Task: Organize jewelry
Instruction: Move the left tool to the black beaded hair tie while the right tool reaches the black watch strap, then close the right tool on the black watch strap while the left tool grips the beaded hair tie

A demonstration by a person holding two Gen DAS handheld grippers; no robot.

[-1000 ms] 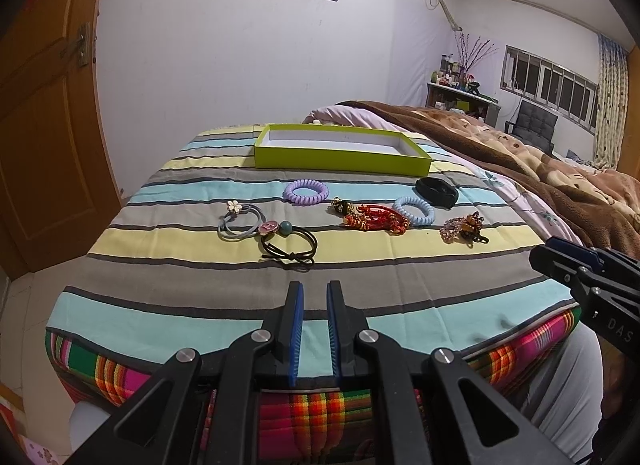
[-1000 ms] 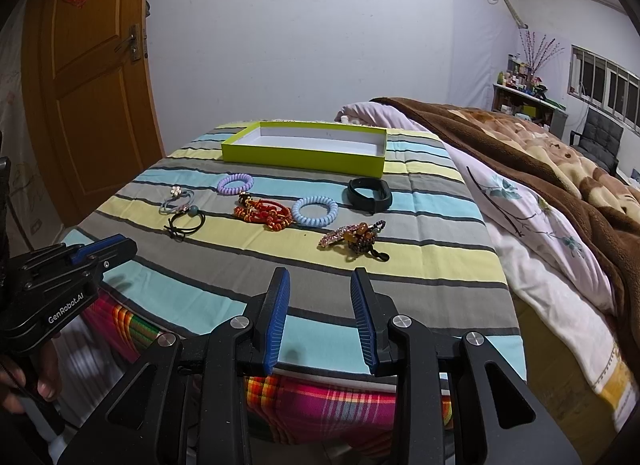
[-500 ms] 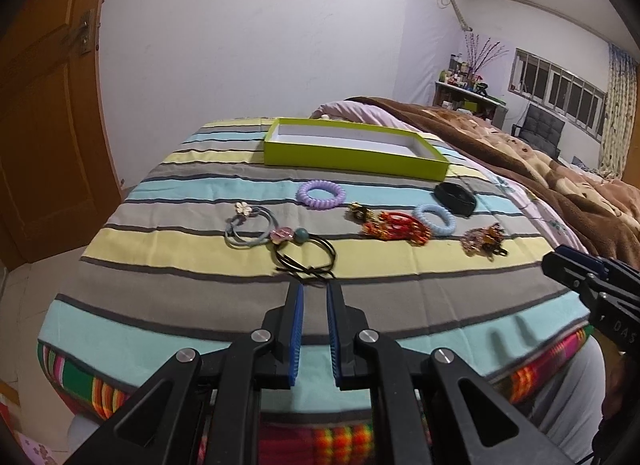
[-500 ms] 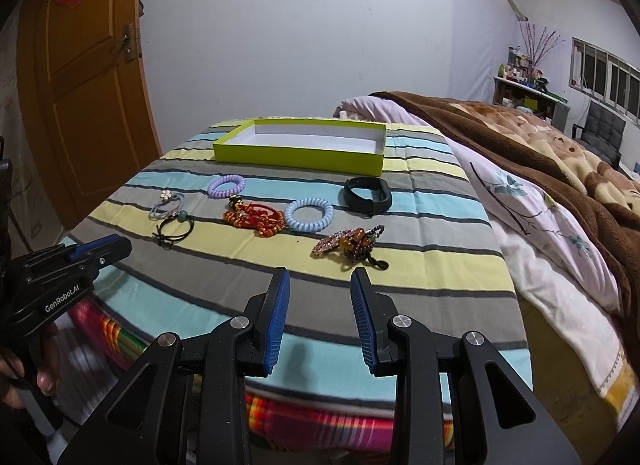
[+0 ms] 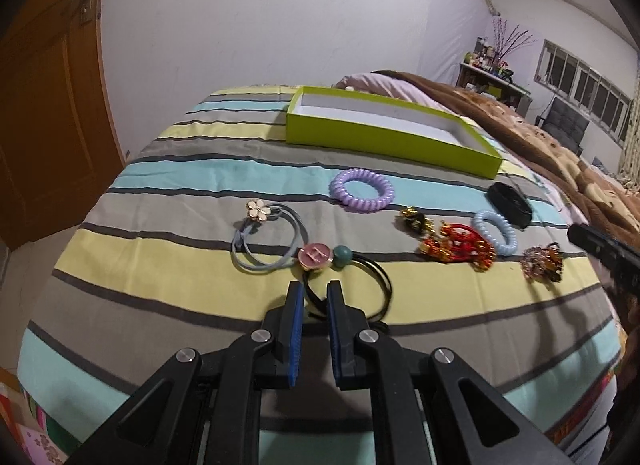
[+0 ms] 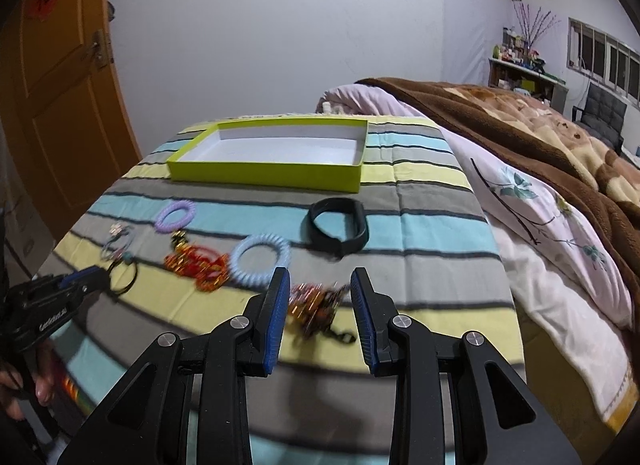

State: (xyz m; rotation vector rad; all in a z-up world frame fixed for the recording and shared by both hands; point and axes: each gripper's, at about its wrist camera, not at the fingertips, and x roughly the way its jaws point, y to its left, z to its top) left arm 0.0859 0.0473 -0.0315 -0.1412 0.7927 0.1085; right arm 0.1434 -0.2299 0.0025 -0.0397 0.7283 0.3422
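— Lime-green cardboard, white inside: that is the shallow open box [image 6: 267,175], lying near the far edge of the striped bedspread [image 5: 168,285]. What lies in front of it?

— A loose row of jewelry across the middle of the bedspread. From the left-hand edge: a grey elastic hair tie with a pale flower charm [image 5: 269,239], touching a black elastic hair tie with a pink disc and a teal bead [image 5: 346,279]; further back a lilac plastic spiral hair ring [image 5: 361,189]; then a red-and-gold beaded ornament [image 5: 456,247], a pale blue spiral hair ring [image 6: 260,259], a black band bracelet [image 6: 339,228] nearest the box, and a brown-and-gold beaded clip [image 6: 318,303] closest to the near edge.

— And the grippers?

— The left gripper [image 5: 314,301] has its blue-padded jaws a narrow gap apart, pinching nothing; the near loop of the black hair tie shows in that gap, but whether the pads touch it I cannot tell. The right gripper [image 6: 320,289] stands spread wide, the beaded clip seen between its jaws, blurred, with no pad pressing on it.

— Anything around the bedspread?

— A brown fleece blanket [image 6: 540,133] over a floral pink quilt [image 6: 532,217] beside the right-hand edge, and an orange wooden door [image 6: 60,97] on the left.
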